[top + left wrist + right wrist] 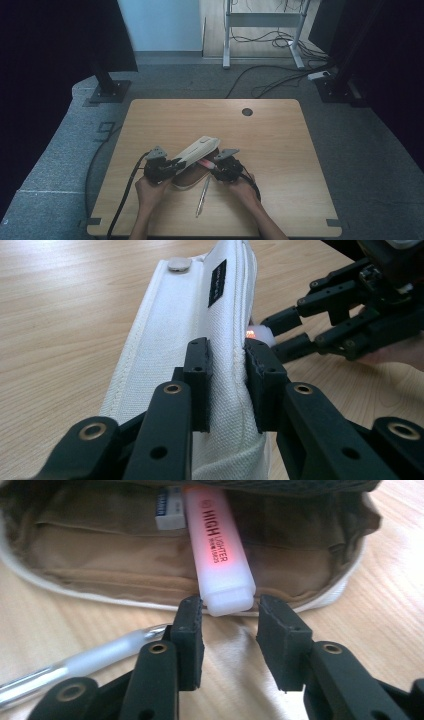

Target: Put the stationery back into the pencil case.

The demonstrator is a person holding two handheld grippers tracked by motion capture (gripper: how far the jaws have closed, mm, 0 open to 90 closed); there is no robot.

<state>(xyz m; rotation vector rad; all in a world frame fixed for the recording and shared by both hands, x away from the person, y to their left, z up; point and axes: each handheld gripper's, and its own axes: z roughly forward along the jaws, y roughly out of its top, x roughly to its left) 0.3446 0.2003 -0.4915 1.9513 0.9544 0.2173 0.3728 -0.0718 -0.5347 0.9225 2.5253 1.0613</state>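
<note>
A white canvas pencil case [192, 176] lies open near the table's front. My left gripper [227, 385] is shut on its raised flap [170, 330] and holds it up; the same gripper [175, 164] is left of the case in the high view. A pink highlighter [220, 545] lies half inside the case's tan lining [100, 560], its butt end sticking out. My right gripper [229, 612] has its jaws on either side of that end, with a thin gap still showing. A white eraser [170, 507] sits deeper inside.
A silver pen [202, 195] lies on the wooden table [280, 150] just in front of the case, near my right gripper [214, 167]. A dark cable hole [247, 111] is at the table's back. Stands and cables are on the floor beyond.
</note>
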